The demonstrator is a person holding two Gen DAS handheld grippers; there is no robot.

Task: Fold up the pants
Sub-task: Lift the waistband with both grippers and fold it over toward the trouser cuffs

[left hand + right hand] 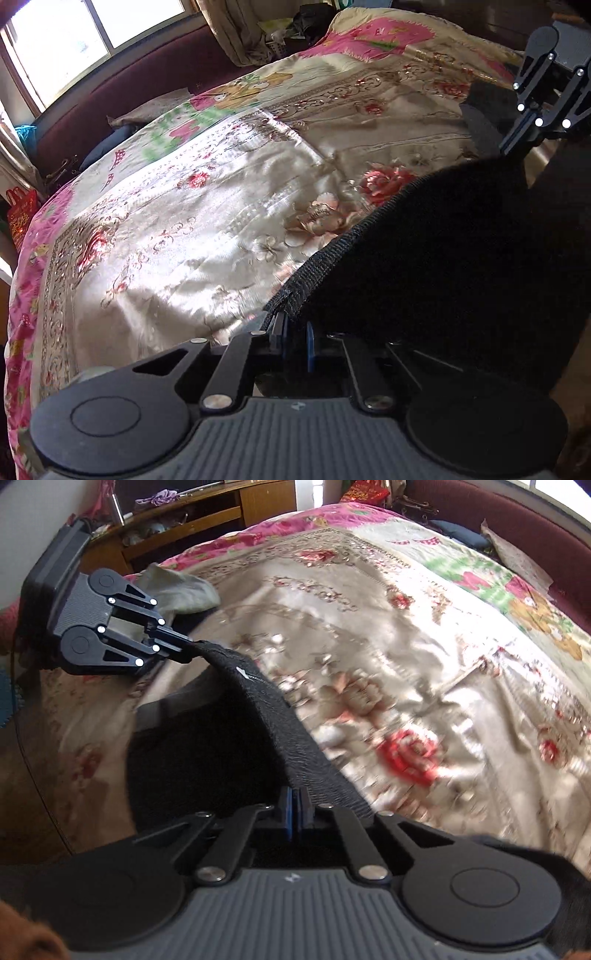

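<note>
Black pants (pixel 461 258) held up off the bed (pixel 184 229) by the ribbed waistband, stretched between the two grippers. Left gripper (pixel 291 328) closed narrow on one end of the waistband, cloth bunched between the fingers (pixel 280 332); right gripper (pixel 295 812) pinched fully together on the other end, band running straight out of its fingers (pixel 286 812). Seen from the right wrist, the left gripper at the far left, near the bed's left edge, clamping the band's far tip; seen from the left wrist, the right gripper at the upper right corner of view, fingertips buried in dark cloth. Long axis of the waistband thus spanning gripper to gripper, sagging a little in the middle, with the legs hanging below and toward the near edge of the bed, mostly hidden under the black mass. Both hands equally engaged; neither nearer, since each already has its end. Judged stage: pants picked up and spread, fold not yet made; probably next a lay-down flat on the floral cover, or one end carried over to the other. Decisive relation: waistband taut and roughly level between the two grips, open cover lying ahead of it toward the headboard. Pale crumpled cloth (pixel 184 587) resting near the bed's far left corner, well apart from the pants. No containers visible on the bed; shelf unit beyond the bed too blurred to read.
</note>
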